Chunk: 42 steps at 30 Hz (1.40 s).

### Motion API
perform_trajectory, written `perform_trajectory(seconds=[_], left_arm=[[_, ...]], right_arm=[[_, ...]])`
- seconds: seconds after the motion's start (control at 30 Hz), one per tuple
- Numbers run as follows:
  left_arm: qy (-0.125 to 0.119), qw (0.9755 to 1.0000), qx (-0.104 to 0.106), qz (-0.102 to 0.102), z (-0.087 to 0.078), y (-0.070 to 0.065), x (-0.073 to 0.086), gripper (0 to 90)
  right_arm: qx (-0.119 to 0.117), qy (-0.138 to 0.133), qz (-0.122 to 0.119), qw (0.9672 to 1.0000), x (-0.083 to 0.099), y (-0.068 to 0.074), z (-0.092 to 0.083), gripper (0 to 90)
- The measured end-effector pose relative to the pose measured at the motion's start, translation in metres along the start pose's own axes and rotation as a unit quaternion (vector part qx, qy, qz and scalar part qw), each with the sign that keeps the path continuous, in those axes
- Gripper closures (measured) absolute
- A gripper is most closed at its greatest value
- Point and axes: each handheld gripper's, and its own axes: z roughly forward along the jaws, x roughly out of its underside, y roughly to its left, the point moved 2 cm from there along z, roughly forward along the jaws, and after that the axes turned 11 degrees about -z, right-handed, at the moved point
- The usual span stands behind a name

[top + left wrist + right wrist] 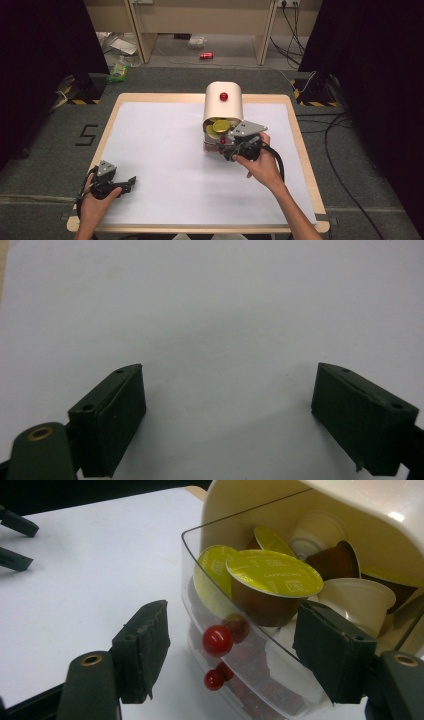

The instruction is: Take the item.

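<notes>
Here, at the centre of the high view, the right gripper [230, 650] hovers wide apart before the small red knob [217, 640] on the clear plastic drawer of coffee capsules [272, 585]; closing squarely on it seems best. Lower left, the left gripper [116, 184] rests wide, empty, on the white table [165, 150].

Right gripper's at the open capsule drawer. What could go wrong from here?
1. The capsules are heaped above the clear drawer rim; a nudge could tip the top one out.
2. The right gripper is open with the red knob between its jaws, but one jaw sits against the drawer wall, so closing may pinch the wall instead.
3. The left gripper rests far off, so nothing steadies the cream housing if the drawer is pushed.
</notes>
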Motion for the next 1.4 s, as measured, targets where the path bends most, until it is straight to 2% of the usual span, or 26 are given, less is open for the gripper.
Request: perform_trajectory(seconds=[0.17,0.43,0.8,1.4], left_arm=[[0.0,1.0,0.0,0.0,0.0,0.0,0.0,13.3],[0.0,1.0,0.0,0.0,0.0,0.0,0.0,13.3],[0.0,1.0,0.0,0.0,0.0,0.0,0.0,13.3],[0.0,1.0,0.0,0.0,0.0,0.0,0.0,13.3]], right_arm=[[-0.006,0.0,-0.005,1.0,0.002,0.006,-0.005,31.0],[-0.004,0.0,-0.011,0.9999,0.004,0.012,-0.008,30.7],[-0.016,-0.014,-0.012,0.9997,0.011,0.021,-0.017,30.6],[-0.02,-0.004,-0.024,0.9995,0.016,0.037,-0.025,30.5]])
